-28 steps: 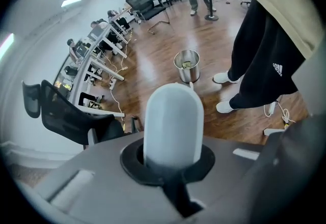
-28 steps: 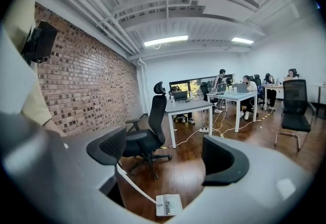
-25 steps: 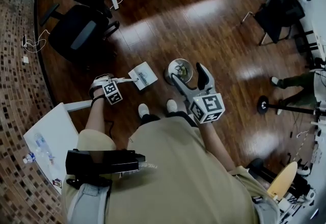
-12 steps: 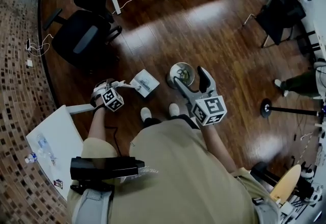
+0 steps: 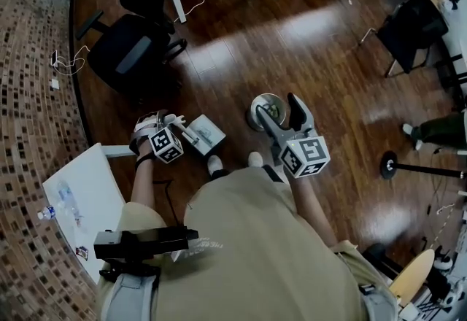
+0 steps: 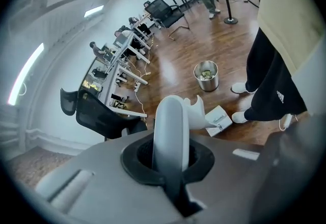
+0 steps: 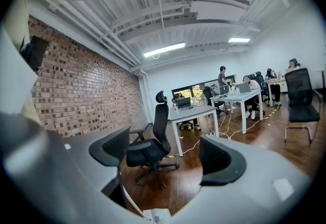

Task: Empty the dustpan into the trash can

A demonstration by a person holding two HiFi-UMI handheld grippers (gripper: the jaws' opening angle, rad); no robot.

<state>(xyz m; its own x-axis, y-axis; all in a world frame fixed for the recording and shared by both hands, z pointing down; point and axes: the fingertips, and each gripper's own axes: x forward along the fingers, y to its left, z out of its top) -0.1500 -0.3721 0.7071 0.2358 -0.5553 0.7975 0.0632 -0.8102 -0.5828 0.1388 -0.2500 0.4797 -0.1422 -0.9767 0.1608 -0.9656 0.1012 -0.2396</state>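
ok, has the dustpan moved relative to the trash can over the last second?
Yes. In the head view the dustpan has shifted slightly away from the trash can and closer to the person's left shoe.

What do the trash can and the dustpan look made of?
Trash can: probably metal, polished; its wall gleams silvery.
Dustpan: likely plastic, matte white, with a smooth moulded handle.

Dustpan (image 7: 155, 215) partly beyond right gripper view's bottom edge.
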